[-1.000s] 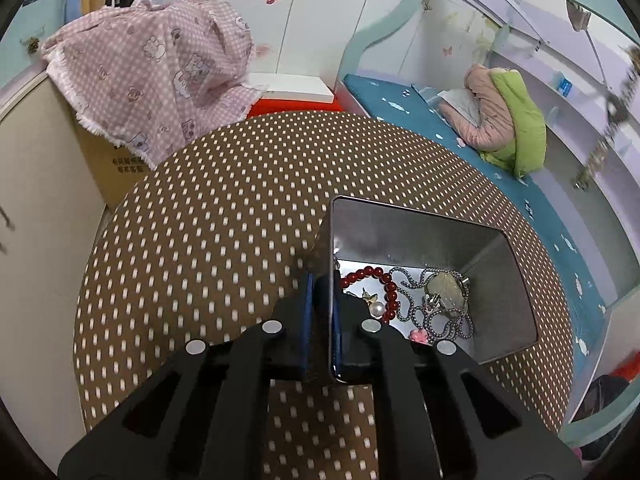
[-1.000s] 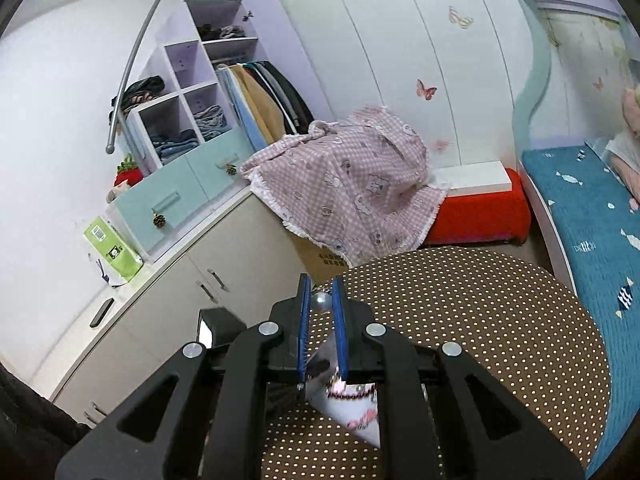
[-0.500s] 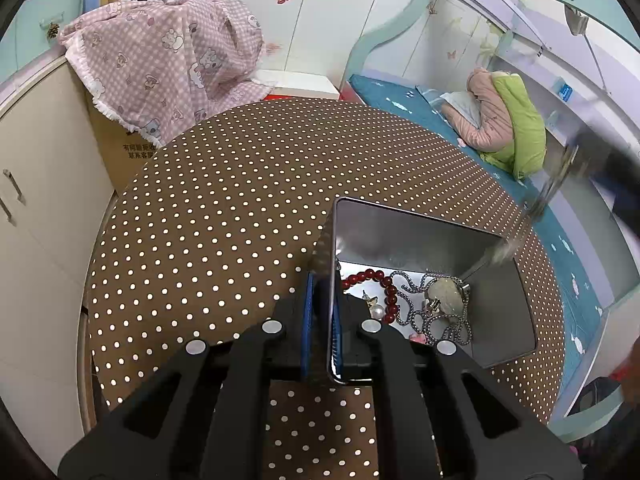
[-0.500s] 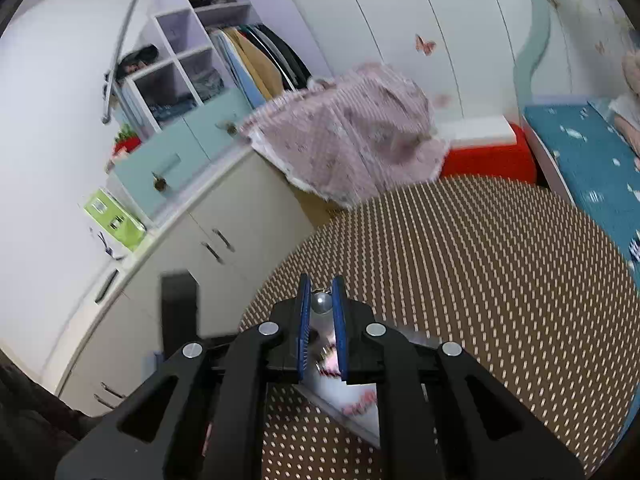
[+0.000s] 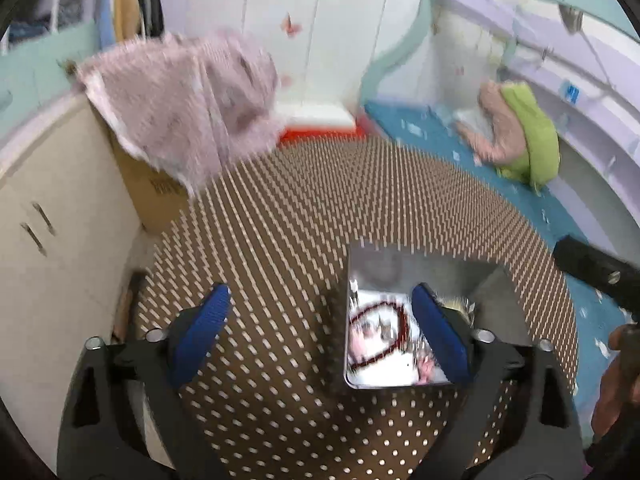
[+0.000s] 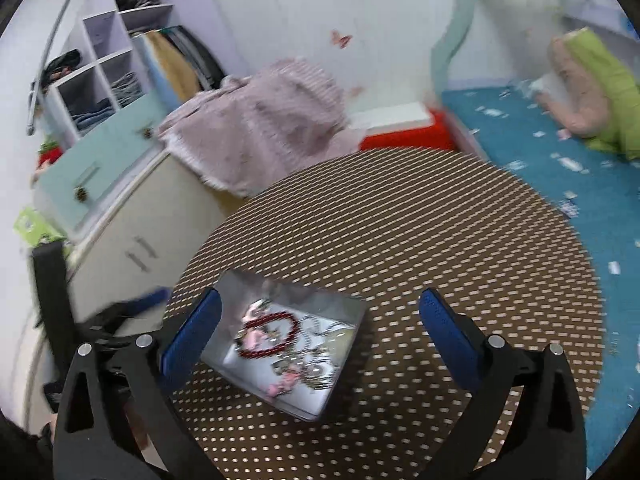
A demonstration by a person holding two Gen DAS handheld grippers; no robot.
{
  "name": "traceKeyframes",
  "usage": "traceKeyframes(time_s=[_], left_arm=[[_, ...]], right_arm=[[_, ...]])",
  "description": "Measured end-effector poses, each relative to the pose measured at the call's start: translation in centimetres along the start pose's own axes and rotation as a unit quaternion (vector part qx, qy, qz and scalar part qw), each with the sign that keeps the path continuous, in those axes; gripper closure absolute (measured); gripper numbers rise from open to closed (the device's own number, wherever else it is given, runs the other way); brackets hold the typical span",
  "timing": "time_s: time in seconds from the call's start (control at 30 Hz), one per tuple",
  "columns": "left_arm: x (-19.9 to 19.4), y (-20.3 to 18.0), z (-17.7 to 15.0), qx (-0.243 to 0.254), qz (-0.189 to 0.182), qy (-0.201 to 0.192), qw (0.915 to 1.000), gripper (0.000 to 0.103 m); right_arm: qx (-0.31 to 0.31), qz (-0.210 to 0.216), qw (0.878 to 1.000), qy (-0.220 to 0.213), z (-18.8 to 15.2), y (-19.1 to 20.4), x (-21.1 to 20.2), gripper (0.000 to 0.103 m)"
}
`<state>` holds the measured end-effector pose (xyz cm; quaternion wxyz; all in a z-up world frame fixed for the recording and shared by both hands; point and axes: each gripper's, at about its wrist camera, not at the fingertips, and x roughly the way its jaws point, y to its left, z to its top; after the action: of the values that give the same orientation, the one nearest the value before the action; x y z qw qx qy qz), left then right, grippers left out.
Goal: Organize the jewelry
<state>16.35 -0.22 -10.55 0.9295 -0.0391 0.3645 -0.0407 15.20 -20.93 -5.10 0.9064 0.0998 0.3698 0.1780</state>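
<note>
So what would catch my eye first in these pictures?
Probably the shiny metal tray of jewelry on the brown polka-dot table, with a red bead bracelet coiled inside. Then the blue-padded left tongs and right tongs, both spread wide open, holding nothing.

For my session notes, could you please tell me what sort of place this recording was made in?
Most likely a child's bedroom: a bed with a blue patterned cover, an open wardrobe shelf unit holding folded clothes, and white wall panels with butterfly decals surround the round brown polka-dot table.
</note>
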Motion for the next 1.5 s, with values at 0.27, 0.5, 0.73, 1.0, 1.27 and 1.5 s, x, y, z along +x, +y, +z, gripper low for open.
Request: traceKeyframes(time_s=[0.27, 0.5, 0.73, 1.0, 1.27, 1.5], left_arm=[[-6.8, -0.8, 3.5, 0.038, 0.036, -0.052, 0.9973, 0.005], [-13.8, -2.1, 5.7, 0.06, 0.029, -0.097, 0.9931, 0.005], [-19.5, -3.2, 6.4, 0.046, 0.02, -0.132, 0.9899, 0.005], [-23.0, -4.2, 5.1, 0.059, 0.02, -0.156, 0.9859, 0.005], [-26.4, -3.6, 3.1, 0.057, 0.022, -0.189, 0.9801, 0.005], [-28.0, -3.3, 2.4, 0.056, 0.028, -0.207, 0.9764, 0.005]], right_arm=[[0.023, -0.065, 0.997, -0.046, 0.7, 1.5, -4.8, 0.008], [0.04, -0.121, 0.988, -0.089, 2.5, 4.2, -10.4, 0.008], [0.022, -0.146, 0.984, -0.105, 1.9, 7.0, -14.0, 0.008], [0.012, -0.157, 0.982, -0.108, -0.4, 8.9, -15.4, 0.008], [0.005, -0.171, 0.975, -0.138, -2.3, 10.6, -17.4, 0.008], [0.003, -0.177, 0.97, -0.164, -2.9, 11.0, -18.5, 0.008]])
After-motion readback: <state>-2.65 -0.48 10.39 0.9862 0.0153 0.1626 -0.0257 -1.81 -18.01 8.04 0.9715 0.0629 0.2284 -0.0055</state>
